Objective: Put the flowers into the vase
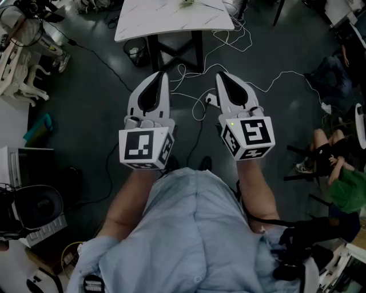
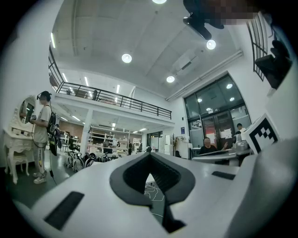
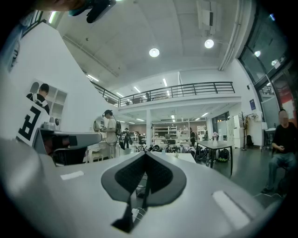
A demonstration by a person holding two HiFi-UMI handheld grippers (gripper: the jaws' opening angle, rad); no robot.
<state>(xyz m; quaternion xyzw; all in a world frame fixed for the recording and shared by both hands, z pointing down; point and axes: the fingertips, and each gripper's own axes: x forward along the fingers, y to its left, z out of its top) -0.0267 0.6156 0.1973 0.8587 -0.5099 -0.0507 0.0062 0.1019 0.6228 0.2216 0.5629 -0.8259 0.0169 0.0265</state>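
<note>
Left hand-held gripper [image 1: 164,75]: held level in front of my torso, over the dark floor [image 1: 86,114]. In the left gripper view, the left hand-held gripper [image 2: 150,156] has its two jaws closed tip to tip, with nothing between the pads.

Right hand-held gripper [image 1: 219,75]: held level just beside the left unit, the two apart and roughly parallel. In the right gripper view, the right hand-held gripper [image 3: 145,155] has its jaws fully together, also with nothing gripped.

Bench [image 1: 171,23]: white-topped, standing ahead of both jaw tips and well apart from them. White cables [image 1: 229,40] trail across the floor between the bench and the grippers.

Task items: a small greenish item [image 1: 187,3] lies on the far part of the bench top, cut by the frame edge. It is too small to tell whether it is the flowers. I cannot make out the vase with certainty in any view.

Surroundings: a person [image 2: 42,135] stands at the left of the left gripper view.
</note>
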